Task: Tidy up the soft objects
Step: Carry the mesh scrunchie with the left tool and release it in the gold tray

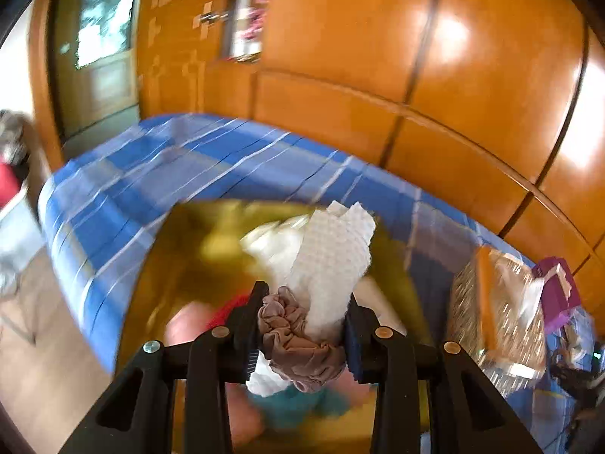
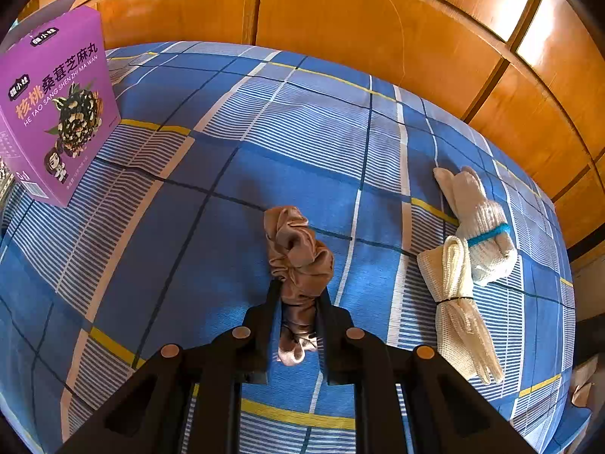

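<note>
My left gripper (image 1: 306, 295) is shut on a taupe scrunchie (image 1: 298, 348) and a white textured cloth (image 1: 332, 257) that sticks up between the fingers. It hangs over a blurred gold container (image 1: 189, 249) that holds white, red, pink and teal soft items. In the right wrist view, my right gripper (image 2: 298, 291) points down at the blue checked bed sheet (image 2: 227, 132), shut on a brown satin scrunchie (image 2: 298, 249) that lies on it. A white knit glove roll with a blue band (image 2: 480, 219) and a tied cream mesh cloth (image 2: 457, 302) lie to its right.
A purple snack box (image 2: 56, 106) stands on the bed at the left; the same purple box (image 1: 559, 287) appears beside a woven basket (image 1: 499, 302). Orange wooden wardrobe panels (image 2: 378, 38) run behind the bed. A door (image 1: 102, 56) is at the far left.
</note>
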The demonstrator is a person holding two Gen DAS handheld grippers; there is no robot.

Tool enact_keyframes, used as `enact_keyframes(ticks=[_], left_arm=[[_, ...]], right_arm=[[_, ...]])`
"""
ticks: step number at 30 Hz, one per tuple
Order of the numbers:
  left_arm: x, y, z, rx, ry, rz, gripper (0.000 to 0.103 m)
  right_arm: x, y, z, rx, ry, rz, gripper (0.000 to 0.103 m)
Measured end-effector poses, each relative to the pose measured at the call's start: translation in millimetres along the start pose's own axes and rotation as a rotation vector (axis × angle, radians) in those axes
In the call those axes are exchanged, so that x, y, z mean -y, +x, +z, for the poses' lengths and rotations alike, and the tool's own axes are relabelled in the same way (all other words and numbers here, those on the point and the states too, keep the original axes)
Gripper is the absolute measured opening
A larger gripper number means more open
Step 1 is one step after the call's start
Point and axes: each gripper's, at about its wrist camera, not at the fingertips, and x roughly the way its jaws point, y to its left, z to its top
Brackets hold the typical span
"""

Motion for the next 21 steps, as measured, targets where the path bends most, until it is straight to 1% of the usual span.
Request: enact_keyframes(ticks=[2,4,6,9,13,14,16,17,18,20,21], left_arm=[[-14,-5,-19,-0.015,-0.012,0.008,0.036],[-20,-9,-35,-0.031,-0.031,-0.014,0.036],[-17,-7,-47,-0.047,-0.023,-0.038,0.036],[-6,6,-54,-0.092,-0.013,-0.063,0.036],[-6,39,-47,-0.148,-0.051,-0.032,0.037],[-8,44,-41,-0.144,-0.068,-0.023,0.037],[-9,52,-30,-0.133,-0.053,0.019,0.038],[-10,57,-25,-0.126,-0.059,0.049,0.038],[-12,62,-19,-0.13,-0.066,0.061,0.039],[-12,64,-13,-0.119,-0.064,0.081,0.045],[-11,64,-11,-0.111,-0.063,0.092,0.052]], right_arm=[[0,0,0,0.002,-0.002,-0.004,0.015],[0,0,-1,0.002,0.0,-0.007,0.015],[-1,-1,-1,0.002,0.003,-0.011,0.015],[-2,-1,-2,0.001,0.012,-0.018,0.015],[-3,-1,-1,0.0,0.017,-0.033,0.015],[-3,0,-1,0.0,0.018,-0.034,0.015],[-2,0,-1,-0.001,0.022,-0.035,0.015],[-2,0,-1,-0.001,0.022,-0.035,0.015],[-2,0,0,-0.002,0.023,-0.035,0.015],[-2,0,0,-0.002,0.023,-0.035,0.015],[-2,0,0,-0.002,0.021,-0.035,0.015]])
